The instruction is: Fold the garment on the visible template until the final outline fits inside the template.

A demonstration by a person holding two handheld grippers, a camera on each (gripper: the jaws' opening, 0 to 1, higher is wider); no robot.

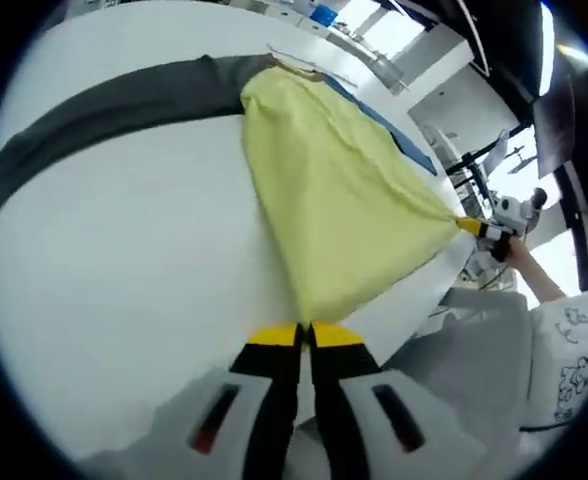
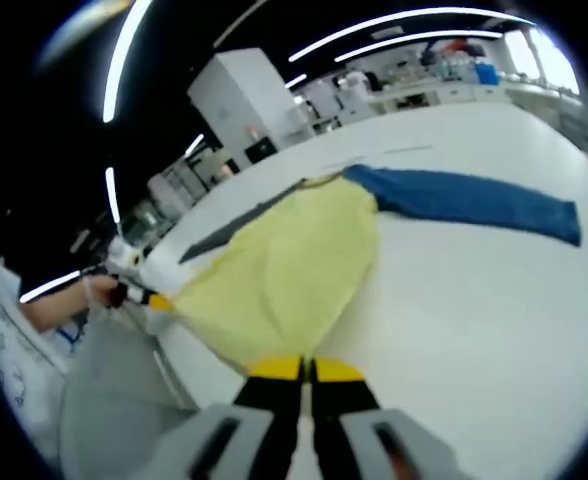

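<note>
White table (image 1: 124,300) carries one garment, counted once across both views; it has a yellow body (image 1: 334,200), one dark grey sleeve (image 1: 114,110) and one blue sleeve (image 2: 474,200); in the left gripper view the grey sleeve lies flat across the tabletop to the left and the blue sleeve shows as a thin strip along the far edge of the yellow body; in the right gripper view the blue sleeve stretches out flat to the right and the grey one is a narrow dark band on the far left side of the body; the yellow body is drawn taut into a triangle, its collar end resting on the table and its two lower corners pulled toward the table's near edge; whether a template lies under it cannot be told; two grippers are at work, one on each lower corner; the left gripper (image 1: 306,335) has its yellow-tipped jaws pressed together on the hem of the yellow body; the right gripper (image 2: 306,368) likewise has its jaws pinched on the hem; in the left gripper view a person's hand (image 1: 519,255) holds the other gripper out at the cloth's right corner, a patterned white sleeve (image 1: 574,340) behind it.
</note>
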